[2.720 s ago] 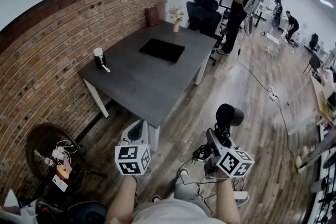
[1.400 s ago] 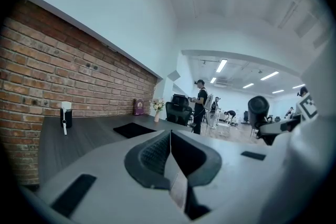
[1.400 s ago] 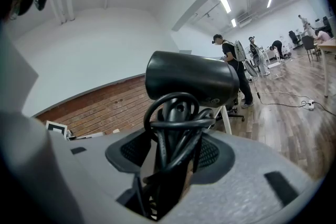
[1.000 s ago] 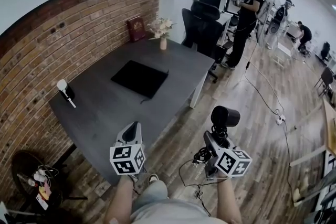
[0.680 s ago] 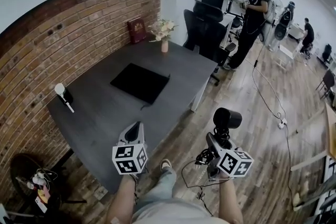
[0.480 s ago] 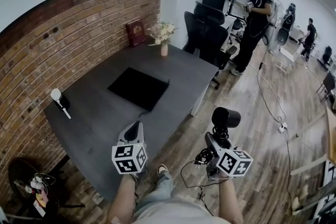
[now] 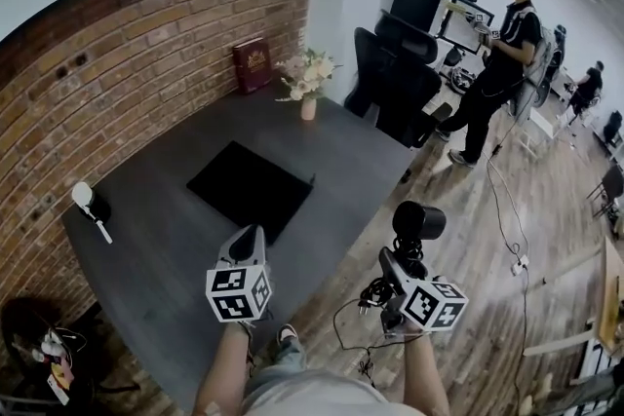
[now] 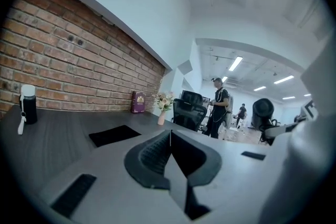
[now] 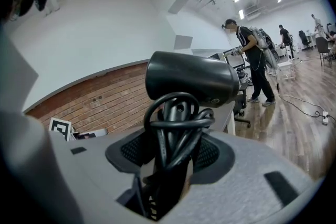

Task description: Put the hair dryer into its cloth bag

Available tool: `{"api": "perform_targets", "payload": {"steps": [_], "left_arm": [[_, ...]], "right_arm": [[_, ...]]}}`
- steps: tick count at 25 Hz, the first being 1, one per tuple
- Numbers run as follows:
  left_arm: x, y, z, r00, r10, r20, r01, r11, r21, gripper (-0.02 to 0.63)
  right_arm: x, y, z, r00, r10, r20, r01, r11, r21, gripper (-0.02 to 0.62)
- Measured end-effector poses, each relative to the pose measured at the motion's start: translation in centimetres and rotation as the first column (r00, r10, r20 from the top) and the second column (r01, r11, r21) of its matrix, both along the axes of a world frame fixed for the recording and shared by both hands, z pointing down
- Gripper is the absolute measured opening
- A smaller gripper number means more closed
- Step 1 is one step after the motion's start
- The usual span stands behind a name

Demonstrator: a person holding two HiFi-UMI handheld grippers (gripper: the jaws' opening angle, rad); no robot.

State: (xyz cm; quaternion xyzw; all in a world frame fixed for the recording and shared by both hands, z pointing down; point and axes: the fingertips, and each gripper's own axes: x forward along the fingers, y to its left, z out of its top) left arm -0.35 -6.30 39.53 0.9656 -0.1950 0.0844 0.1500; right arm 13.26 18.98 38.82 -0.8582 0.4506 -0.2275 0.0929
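A black hair dryer [image 7: 419,220] with its cord coiled round the handle stands upright in my right gripper [image 7: 394,264], over the wooden floor just right of the table. In the right gripper view the jaws are shut on the hair dryer's [image 9: 191,79] handle, at the right gripper [image 9: 170,157]. The flat black cloth bag [image 7: 252,191] lies on the dark grey table [image 7: 166,258], ahead of my left gripper [image 7: 251,235]. The left gripper [image 8: 170,136] is shut with nothing in it, and the cloth bag [image 8: 114,135] shows beyond it to the left.
A black bottle with a white cap [image 7: 86,201] stands at the table's left edge by the brick wall. A flower vase [image 7: 308,81] and a red book [image 7: 252,64] are at the far end. An office chair [image 7: 390,89] and a standing person [image 7: 502,54] are beyond.
The table has come nearer and now lies under my left gripper. Both grippers keep their place in the view, the right still holding the hair dryer.
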Motion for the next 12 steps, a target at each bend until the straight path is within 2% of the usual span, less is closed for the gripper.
{"api": "perform_targets", "payload": {"steps": [6,12], "left_arm": [[4.0,-4.0,2.3,0.999,-0.042,0.023,0.043,0.998,-0.054,0.009],[5.8,-7.4,3.8,0.995,-0.080,0.058,0.084,0.994,-0.067,0.009]], "right_arm": [[5.0,-6.0,0.7,0.998,-0.062,0.010,0.062,0.998,-0.031,0.221],[8.2,-10.1,1.6,0.994,-0.103,0.021,0.104,0.993,-0.055,0.221]]}}
